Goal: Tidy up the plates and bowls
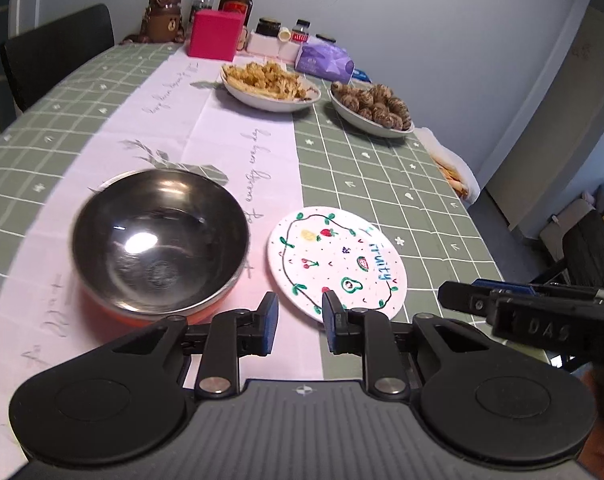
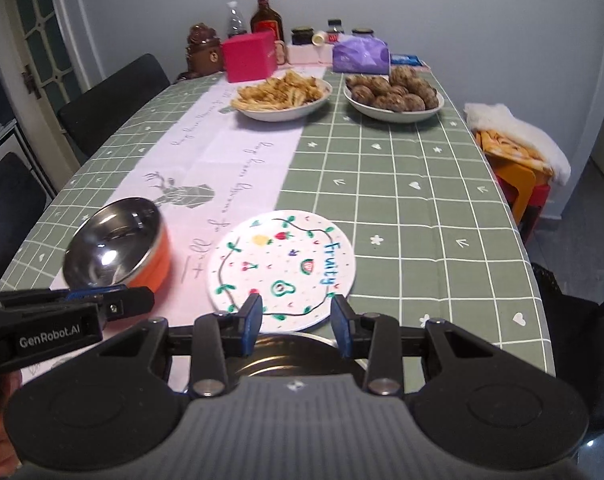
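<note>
Left gripper (image 1: 300, 322): fingers spread, holding nothing; hovers at the near edge of the table, aimed between bowl and plate. Likely staged for a pick, not yet committed to either.

Right gripper (image 2: 296, 322): fingers spread, empty; poised just over the near rim of the plate, with a second metal dish (image 2: 298, 354) partly hidden beneath it, near side. Judged to be lined up for the plate.

Steel bowl (image 1: 160, 240): near left, upright on the pale runner (image 1: 206, 128). Polished metal inside, orange outer wall; empty, bright glare spot on its floor. Slightly motion-blurred.

Fruit plate (image 1: 336, 262): near centre, just right of the bowl, apart from it; straddles runner and green checked tablecloth (image 1: 382, 168). White, flat, drawn with small fruits, a vine border, the word "fruity" in blue. Empty.

Far items: dish of fries (image 1: 270, 84), dish of brown balls (image 1: 372, 110), both full, well apart from the working pair, probably left undisturbed.
</note>
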`<state>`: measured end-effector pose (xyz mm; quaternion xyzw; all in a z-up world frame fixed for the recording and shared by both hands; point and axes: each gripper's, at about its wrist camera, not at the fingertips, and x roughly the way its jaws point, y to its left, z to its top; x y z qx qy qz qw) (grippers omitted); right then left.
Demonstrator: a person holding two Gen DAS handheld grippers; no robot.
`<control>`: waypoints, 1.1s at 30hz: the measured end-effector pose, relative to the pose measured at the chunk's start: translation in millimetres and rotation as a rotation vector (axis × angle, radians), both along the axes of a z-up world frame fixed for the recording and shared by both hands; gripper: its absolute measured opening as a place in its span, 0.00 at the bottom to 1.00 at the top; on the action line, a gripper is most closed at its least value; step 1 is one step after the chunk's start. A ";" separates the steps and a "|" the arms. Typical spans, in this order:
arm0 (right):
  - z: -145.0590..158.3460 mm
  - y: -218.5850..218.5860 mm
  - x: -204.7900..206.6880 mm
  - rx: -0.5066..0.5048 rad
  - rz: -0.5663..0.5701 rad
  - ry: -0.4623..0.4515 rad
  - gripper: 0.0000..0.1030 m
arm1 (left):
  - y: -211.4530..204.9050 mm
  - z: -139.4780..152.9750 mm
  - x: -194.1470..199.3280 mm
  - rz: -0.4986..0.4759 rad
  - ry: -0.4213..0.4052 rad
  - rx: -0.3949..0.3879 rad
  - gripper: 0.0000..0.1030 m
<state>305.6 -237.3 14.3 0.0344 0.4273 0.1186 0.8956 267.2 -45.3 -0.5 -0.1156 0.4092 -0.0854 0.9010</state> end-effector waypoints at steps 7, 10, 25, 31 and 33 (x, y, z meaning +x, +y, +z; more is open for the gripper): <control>-23.9 -32.1 40.5 0.136 -0.071 0.105 0.37 | -15.7 -23.6 21.6 0.056 0.033 0.009 0.26; -35.8 -45.3 54.5 0.205 -0.103 0.147 0.37 | -15.2 -30.6 30.6 0.081 0.044 0.013 0.26; -73.7 -52.8 97.4 0.293 -0.119 0.259 0.21 | -8.8 -60.2 42.1 0.198 0.065 -0.100 0.29; -80.7 -57.5 94.5 0.296 -0.134 0.270 0.03 | -11.0 -59.0 40.1 0.205 0.082 -0.114 0.16; -78.1 -59.9 92.3 0.270 -0.133 0.273 0.02 | -13.5 -58.6 37.4 0.173 0.102 -0.130 0.16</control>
